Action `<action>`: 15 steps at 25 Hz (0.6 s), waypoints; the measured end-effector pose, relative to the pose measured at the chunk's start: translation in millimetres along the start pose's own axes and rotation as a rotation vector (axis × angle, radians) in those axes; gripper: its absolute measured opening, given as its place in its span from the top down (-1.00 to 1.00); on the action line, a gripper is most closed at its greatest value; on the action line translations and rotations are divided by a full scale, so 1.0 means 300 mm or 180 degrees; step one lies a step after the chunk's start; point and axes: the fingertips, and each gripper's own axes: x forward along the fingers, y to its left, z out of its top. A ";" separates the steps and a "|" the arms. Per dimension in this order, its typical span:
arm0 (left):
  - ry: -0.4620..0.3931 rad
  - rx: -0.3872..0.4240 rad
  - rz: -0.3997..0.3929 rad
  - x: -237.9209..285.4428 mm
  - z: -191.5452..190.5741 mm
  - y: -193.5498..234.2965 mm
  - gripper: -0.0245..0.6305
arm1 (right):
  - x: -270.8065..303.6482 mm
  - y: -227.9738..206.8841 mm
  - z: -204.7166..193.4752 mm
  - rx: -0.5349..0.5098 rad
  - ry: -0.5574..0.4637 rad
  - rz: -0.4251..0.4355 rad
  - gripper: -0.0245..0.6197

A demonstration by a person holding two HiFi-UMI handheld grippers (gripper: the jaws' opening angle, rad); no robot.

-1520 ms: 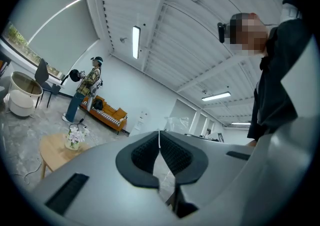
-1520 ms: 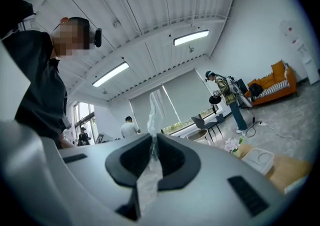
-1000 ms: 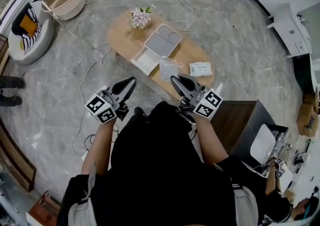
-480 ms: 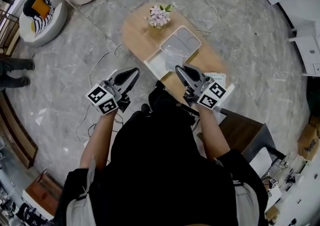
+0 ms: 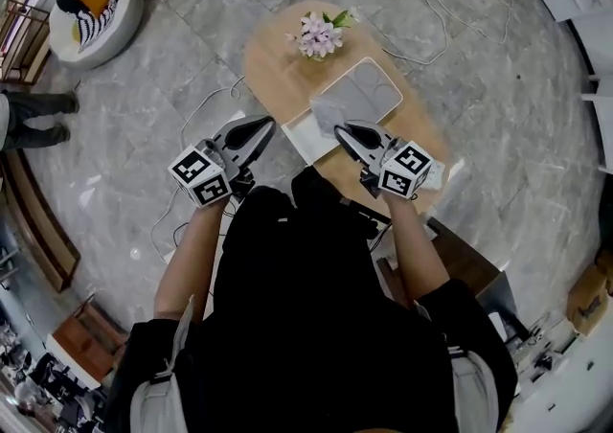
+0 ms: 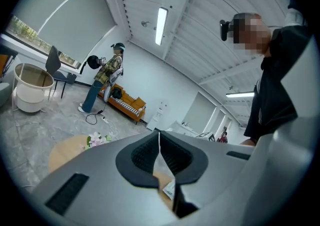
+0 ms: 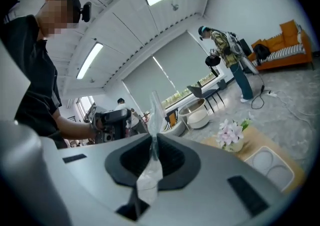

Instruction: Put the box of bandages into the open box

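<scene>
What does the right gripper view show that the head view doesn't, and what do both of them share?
Only the right gripper view shows the right gripper's fingers pinched shut on a clear plastic bag, plus a standing person in a patterned jacket and an orange sofa. Only the head view shows a white flat packet beside that gripper, and a bystander's dark legs at the left. Both show the oval wooden table, pink flowers and open white box.
</scene>
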 end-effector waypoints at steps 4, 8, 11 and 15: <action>0.0003 -0.0047 0.0227 0.027 -0.013 0.133 0.86 | 0.048 -0.095 -0.104 0.0237 0.0241 0.0101 0.83; 0.0103 -0.0260 0.0279 0.061 -0.096 0.224 0.86 | 0.080 -0.170 -0.257 0.0594 0.0498 0.0061 0.83; 0.0173 -0.0390 0.0236 0.088 -0.182 0.273 0.86 | 0.101 -0.223 -0.396 0.0846 0.0685 0.0011 0.83; 0.0207 -0.0664 0.0239 0.086 -0.328 0.370 0.86 | 0.156 -0.276 -0.583 0.1059 0.0940 0.0007 0.83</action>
